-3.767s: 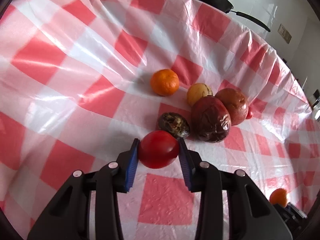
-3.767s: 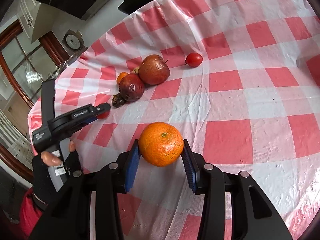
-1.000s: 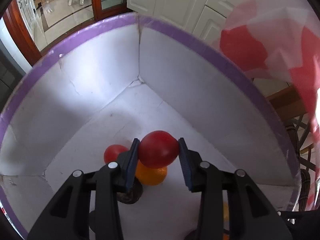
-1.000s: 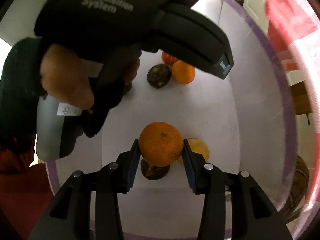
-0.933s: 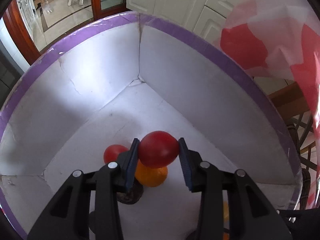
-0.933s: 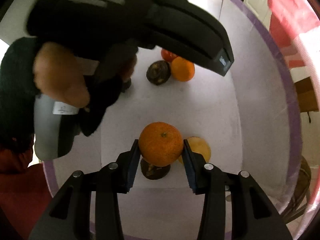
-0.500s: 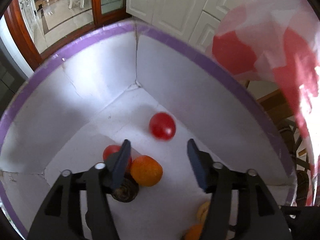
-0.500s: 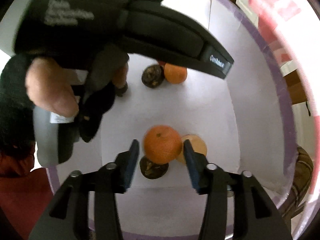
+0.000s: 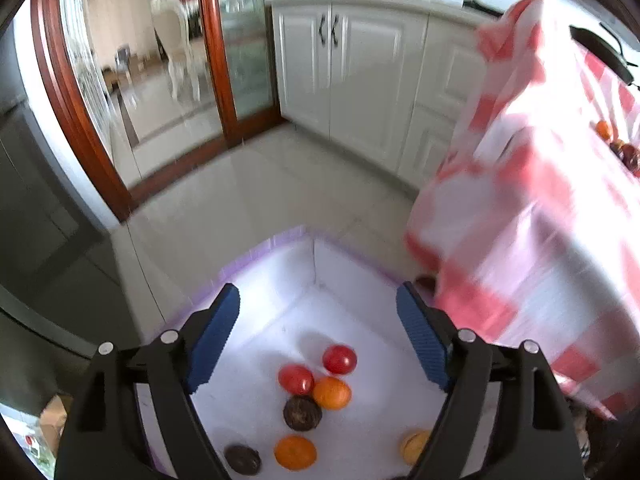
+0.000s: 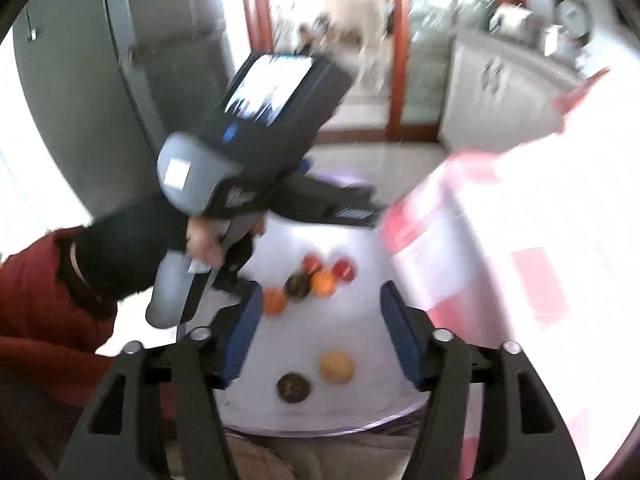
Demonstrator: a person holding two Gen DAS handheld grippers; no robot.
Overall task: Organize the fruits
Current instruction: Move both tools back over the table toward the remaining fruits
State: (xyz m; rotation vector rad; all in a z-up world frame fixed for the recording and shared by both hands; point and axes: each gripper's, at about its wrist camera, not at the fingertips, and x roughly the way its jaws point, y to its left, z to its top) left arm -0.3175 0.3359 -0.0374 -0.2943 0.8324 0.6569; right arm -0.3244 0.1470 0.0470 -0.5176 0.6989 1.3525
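A white box with a purple rim stands on the floor beside the table and holds several fruits: two red tomatoes, two oranges, dark passion fruits and a yellow fruit. My left gripper is open and empty above the box. My right gripper is open and empty, also above the box; the same fruits lie below it. The left gripper's body and the gloved hand show in the right wrist view. More fruits remain on the table.
The red-and-white checked tablecloth hangs down at the right of the box. White cabinets and a wood-framed glass door stand behind. A grey refrigerator is at the left. Tiled floor surrounds the box.
Both grippers opened and dropped their fruit: the red tomato and the orange now lie in the box. Both grippers have risen well above the box.
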